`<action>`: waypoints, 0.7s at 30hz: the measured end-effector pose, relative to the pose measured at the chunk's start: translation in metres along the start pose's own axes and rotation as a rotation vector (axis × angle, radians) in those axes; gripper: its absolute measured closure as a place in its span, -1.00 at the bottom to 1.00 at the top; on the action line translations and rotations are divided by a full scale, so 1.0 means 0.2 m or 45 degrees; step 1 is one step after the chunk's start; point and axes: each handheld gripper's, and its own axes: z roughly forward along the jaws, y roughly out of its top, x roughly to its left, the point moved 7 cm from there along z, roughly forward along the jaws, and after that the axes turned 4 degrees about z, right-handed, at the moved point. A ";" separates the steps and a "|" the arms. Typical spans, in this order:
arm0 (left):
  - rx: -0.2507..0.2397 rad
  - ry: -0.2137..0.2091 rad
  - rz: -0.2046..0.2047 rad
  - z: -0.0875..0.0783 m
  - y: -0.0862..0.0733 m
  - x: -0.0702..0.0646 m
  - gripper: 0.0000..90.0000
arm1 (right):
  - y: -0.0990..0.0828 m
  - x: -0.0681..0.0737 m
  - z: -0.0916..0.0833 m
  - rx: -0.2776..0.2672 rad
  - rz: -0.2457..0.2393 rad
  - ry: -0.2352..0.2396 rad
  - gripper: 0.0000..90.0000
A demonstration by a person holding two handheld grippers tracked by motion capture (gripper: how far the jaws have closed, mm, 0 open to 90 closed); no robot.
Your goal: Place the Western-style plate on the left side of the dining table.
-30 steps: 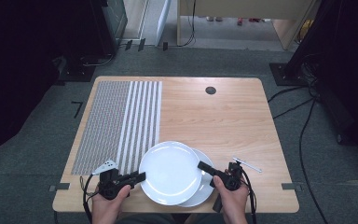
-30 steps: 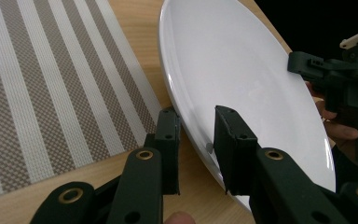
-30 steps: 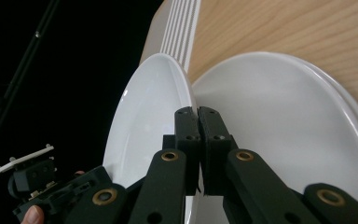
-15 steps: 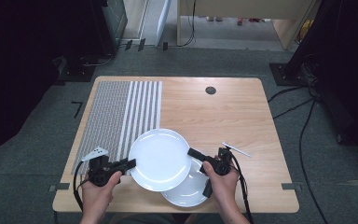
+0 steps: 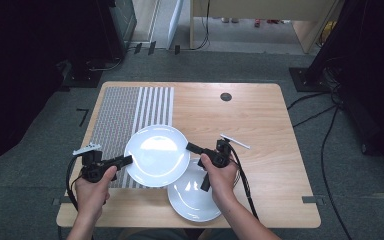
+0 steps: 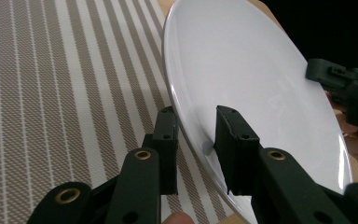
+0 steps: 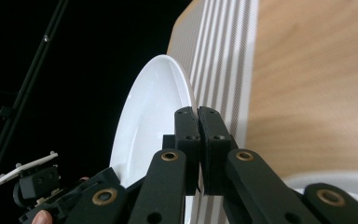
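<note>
I've lifted the top plate (image 5: 157, 155) off the lower plate (image 5: 194, 196), left tongs (image 5: 125, 160) and right tongs (image 5: 192, 148) clamped on opposite rims, shifting it over the placemat (image 5: 125, 115).

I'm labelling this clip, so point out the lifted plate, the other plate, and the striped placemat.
lifted plate (image 5: 156, 155), high view, its centre
other plate (image 5: 190, 197), high view, its bare middle
striped placemat (image 5: 125, 112), high view, its far part
</note>
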 end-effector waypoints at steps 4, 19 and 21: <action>-0.003 0.002 -0.039 0.00 0.03 0.06 0.58 | 0.04 0.05 0.07 0.010 -0.042 -0.007 0.97; 0.017 0.087 -0.116 0.00 0.14 0.33 0.57 | 0.11 0.09 0.41 0.068 -0.067 -0.047 0.98; 0.021 0.095 -0.119 0.01 0.16 0.36 0.57 | 0.12 0.09 0.45 0.062 -0.065 -0.048 0.98</action>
